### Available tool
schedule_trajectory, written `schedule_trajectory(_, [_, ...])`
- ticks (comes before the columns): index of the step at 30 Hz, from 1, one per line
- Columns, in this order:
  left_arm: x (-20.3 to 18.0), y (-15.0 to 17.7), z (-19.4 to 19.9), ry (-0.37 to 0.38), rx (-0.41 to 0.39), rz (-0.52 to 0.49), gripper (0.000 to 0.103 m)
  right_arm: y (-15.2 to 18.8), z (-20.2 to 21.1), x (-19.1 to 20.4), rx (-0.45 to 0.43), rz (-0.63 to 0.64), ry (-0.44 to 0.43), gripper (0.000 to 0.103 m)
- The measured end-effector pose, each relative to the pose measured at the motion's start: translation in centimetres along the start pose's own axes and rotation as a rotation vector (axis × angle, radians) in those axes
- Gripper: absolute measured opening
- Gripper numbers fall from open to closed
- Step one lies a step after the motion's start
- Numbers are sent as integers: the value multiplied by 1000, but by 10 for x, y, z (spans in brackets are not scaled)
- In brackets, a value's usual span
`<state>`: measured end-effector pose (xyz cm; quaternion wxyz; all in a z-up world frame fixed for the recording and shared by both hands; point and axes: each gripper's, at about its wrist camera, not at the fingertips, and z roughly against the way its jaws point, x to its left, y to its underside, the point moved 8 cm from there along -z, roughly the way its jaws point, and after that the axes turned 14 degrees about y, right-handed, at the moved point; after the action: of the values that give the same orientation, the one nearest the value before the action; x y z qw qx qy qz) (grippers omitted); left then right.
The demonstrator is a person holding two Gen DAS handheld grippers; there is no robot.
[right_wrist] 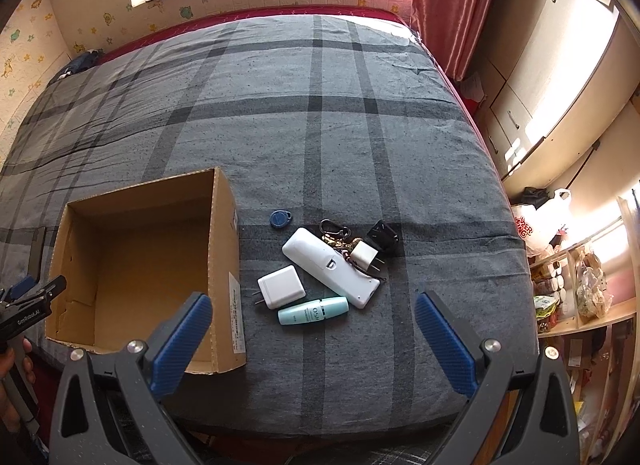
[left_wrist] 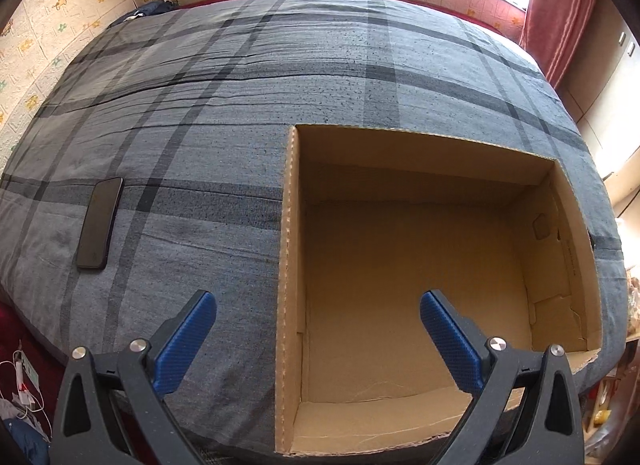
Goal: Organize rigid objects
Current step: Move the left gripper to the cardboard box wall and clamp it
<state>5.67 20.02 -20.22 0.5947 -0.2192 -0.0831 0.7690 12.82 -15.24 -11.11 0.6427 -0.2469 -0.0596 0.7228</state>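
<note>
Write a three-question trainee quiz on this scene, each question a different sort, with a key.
1. True or false: the box already holds some items.
2. Multiple choice: which item lies nearest the right gripper? A) blue tag B) teal tube C) black adapter
3. Short answer: what lies alone on the bed, left of the box in the left wrist view?

Key
1. False: its cardboard floor is bare in both views.
2. B: the tube sits closest, just ahead of the open jaws.
3. A phone, dark and lying flat. The left gripper hangs open above the box's left wall.
</note>
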Motion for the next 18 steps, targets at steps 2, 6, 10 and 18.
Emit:
schedule_trajectory(2, [5, 2, -7, 4, 6, -1, 103, 1, -3, 1, 10, 0, -1, 103])
schedule_trajectory(6, [15, 6, -18, -1, 8, 0, 103, 5, -9, 3, 23, 5, 1, 103])
schedule_trajectory(10, [20, 7, -22, 5, 3, -5, 102, 8, -12, 4, 30, 9, 4, 103])
schedule_trajectory(18, [26, 7, -31, 10, 13, -18, 44, 12, -17, 4, 42, 6, 13, 103])
